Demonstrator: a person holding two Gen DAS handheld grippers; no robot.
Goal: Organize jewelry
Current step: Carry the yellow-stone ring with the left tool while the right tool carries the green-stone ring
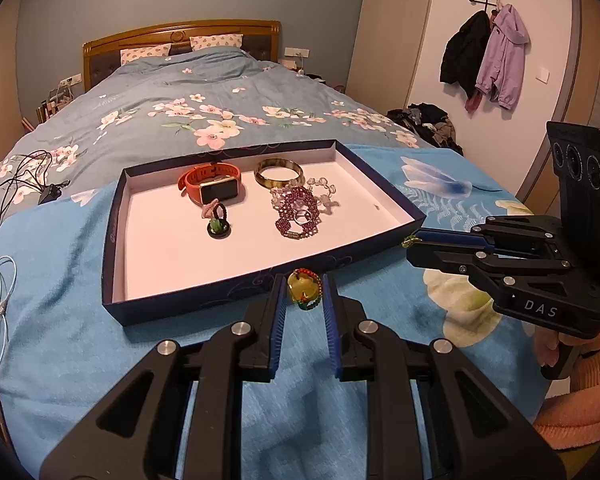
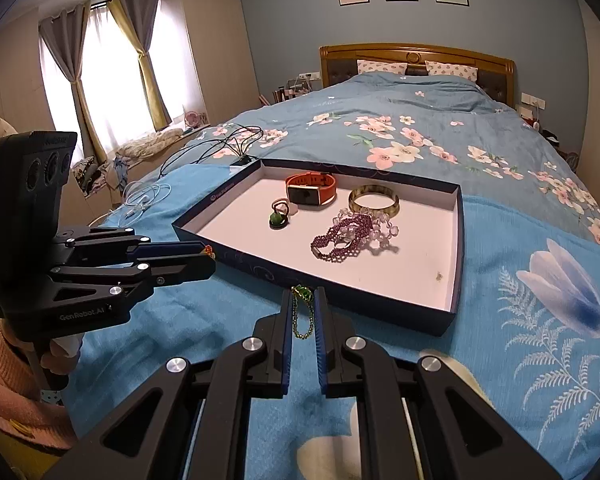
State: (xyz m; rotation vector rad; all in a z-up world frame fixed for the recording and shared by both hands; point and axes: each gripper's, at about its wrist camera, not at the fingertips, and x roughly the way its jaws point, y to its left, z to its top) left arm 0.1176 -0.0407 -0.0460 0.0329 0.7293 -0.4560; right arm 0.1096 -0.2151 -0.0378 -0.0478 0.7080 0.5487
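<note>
Jewelry held just short of tray (image 1: 112, 240) near wall. Left gripper (image 1: 304, 292) pinches yellow pendant (image 1: 302, 286) on bead loop: hard, light, slick; grip beads. Right gripper (image 2: 303, 312) clamps green chain (image 2: 302, 316): limp, light; dangles, may snag.

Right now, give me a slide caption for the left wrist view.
Left gripper holds a yellow-stone beaded bracelet before the navy tray of jewelry on a blue bedspread.

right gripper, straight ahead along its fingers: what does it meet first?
Probably the near wall of the tray, just beyond the right gripper, which is shut on a green bead chain. Depth is unclear; it might meet the blue blanket first.
</note>
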